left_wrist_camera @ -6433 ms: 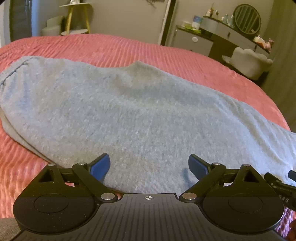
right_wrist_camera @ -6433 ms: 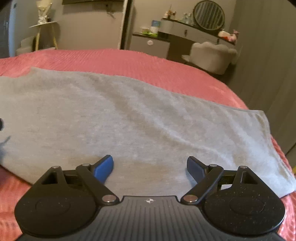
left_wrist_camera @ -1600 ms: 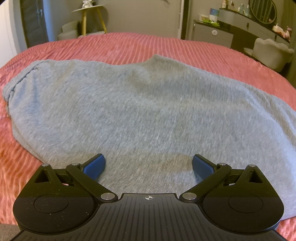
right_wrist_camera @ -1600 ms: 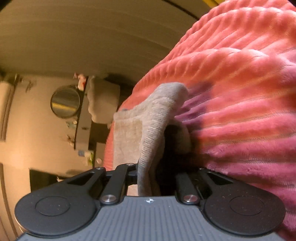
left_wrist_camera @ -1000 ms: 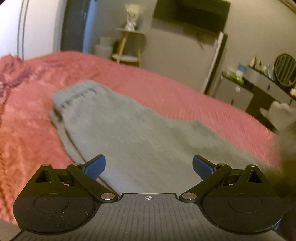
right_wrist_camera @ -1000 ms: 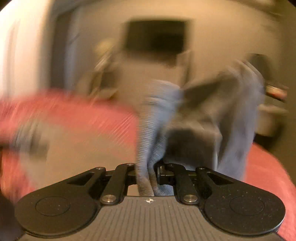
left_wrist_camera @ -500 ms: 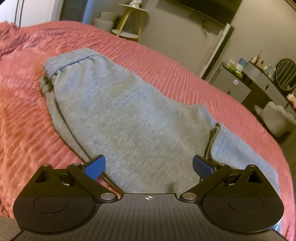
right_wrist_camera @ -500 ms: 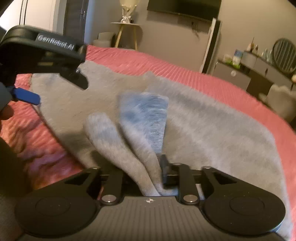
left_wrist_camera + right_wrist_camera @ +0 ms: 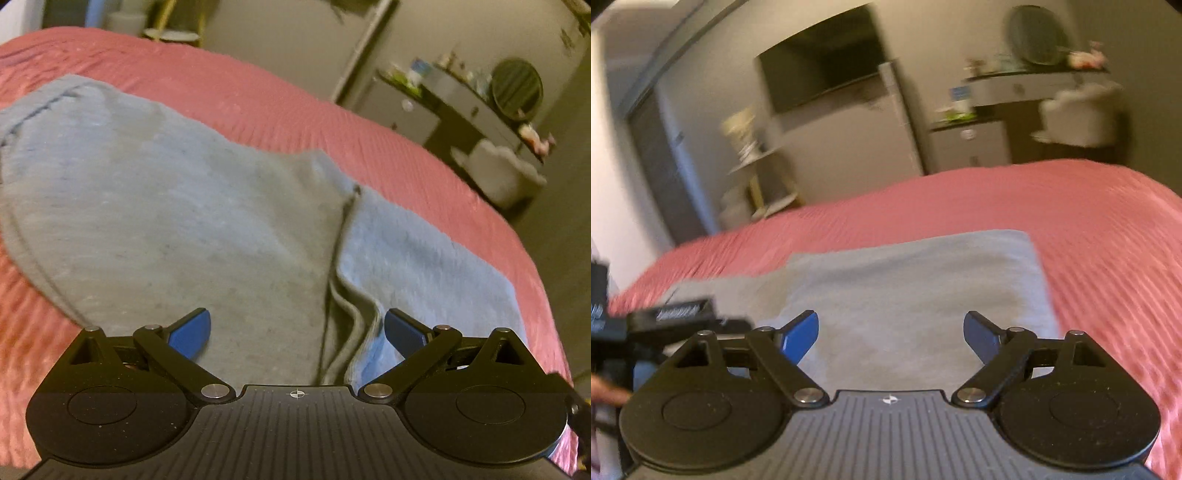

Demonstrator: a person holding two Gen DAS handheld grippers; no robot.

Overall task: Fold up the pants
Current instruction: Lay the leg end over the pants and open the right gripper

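two grippers hover over the bed, and neither one holds anything. the left gripper (image 9: 297, 332) has its blue-tipped fingers (image 9: 190, 328) spread wide, poised low above the near edge of the pants (image 9: 166, 221). the right gripper (image 9: 890, 332) is just as released, jaws apart with only cloth showing between them, and its view is tilted and smeared, so it looks to be mid-swing.

the pants are grey sweatpants lying on the pink ribbed bedspread (image 9: 388, 147), with the waistband end off to the far left in the left wrist view. a leg end appears folded back across the middle: the cuff edge (image 9: 351, 317) lies on top, right between the left gripper's fingers, with a seam running away from it up the cloth. in the right wrist view the folded part (image 9: 923, 288) looks like a neat, squared block with a straight far edge.

this stuff looks soft, thick and floppy, light enough for one gripper to lift but sure to sag and drag if held at a single point. i'd guess it grips well, being fleecy, and nothing about it can break. the sensible places to pinch are the doubled edges: the cuff hem near the left fingers, or the folded corner on the right side, taking all the layers at once so the fold doesn't slide apart. the left gripper sits level and pointed across the bed; the right one is rolled to one side and raised somewhat higher. beyond the bed, a dresser with a round mirror (image 9: 517, 88) stands against the wall.
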